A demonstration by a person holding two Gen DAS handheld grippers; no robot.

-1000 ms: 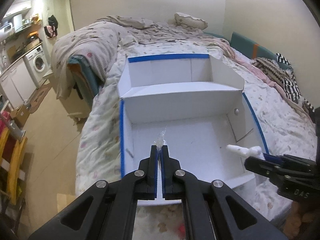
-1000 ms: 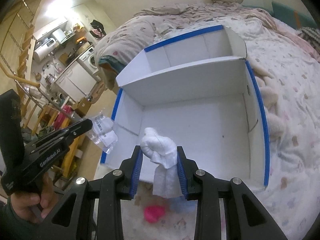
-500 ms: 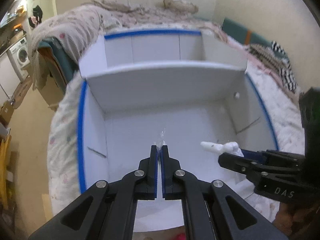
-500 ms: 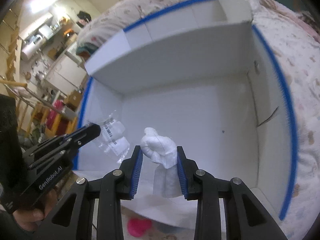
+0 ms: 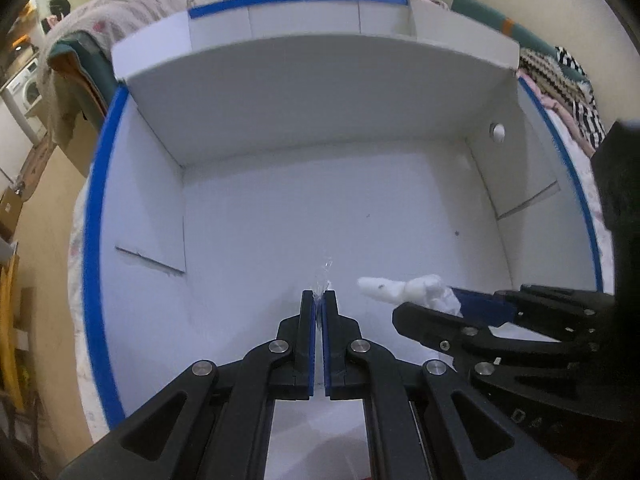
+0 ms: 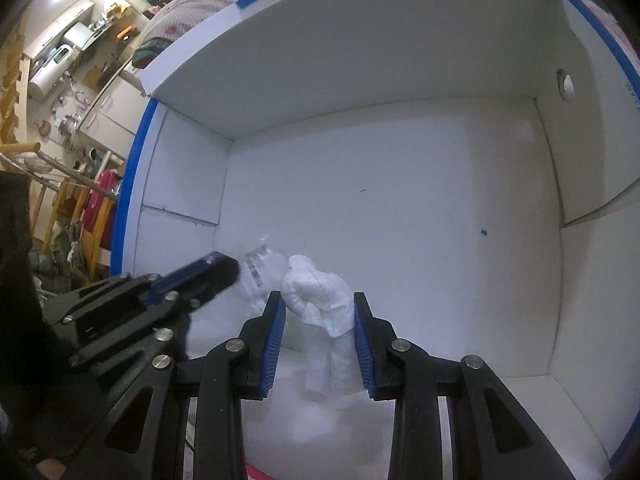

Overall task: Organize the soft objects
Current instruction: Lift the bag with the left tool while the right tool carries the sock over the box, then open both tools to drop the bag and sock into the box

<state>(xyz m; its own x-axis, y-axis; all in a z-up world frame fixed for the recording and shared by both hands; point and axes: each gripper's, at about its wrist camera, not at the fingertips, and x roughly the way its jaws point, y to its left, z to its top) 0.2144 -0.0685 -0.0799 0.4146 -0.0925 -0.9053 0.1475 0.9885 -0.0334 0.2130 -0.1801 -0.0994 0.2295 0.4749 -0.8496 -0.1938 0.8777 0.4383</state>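
While the white cloth bundle (image 6: 320, 300) sits pinched in the right gripper (image 6: 318, 336) and a clear plastic packet (image 6: 260, 270) hangs from the left gripper (image 5: 319, 312), pressed together on its edge, both hover low inside the white box (image 5: 532, 184); placing looks underway, and release comes next. Beneath lies a floral bed (image 5: 600, 216), with a kitchen (image 6: 72, 64) beyond.

A small home, bedroom and kitchen in one room: a bed (image 5: 168, 4) under a rumpled floral quilt carries the white box (image 5: 320, 92), while a washing machine (image 5: 24, 92) and a cluttered kitchen counter (image 6: 100, 36) stand just beyond.
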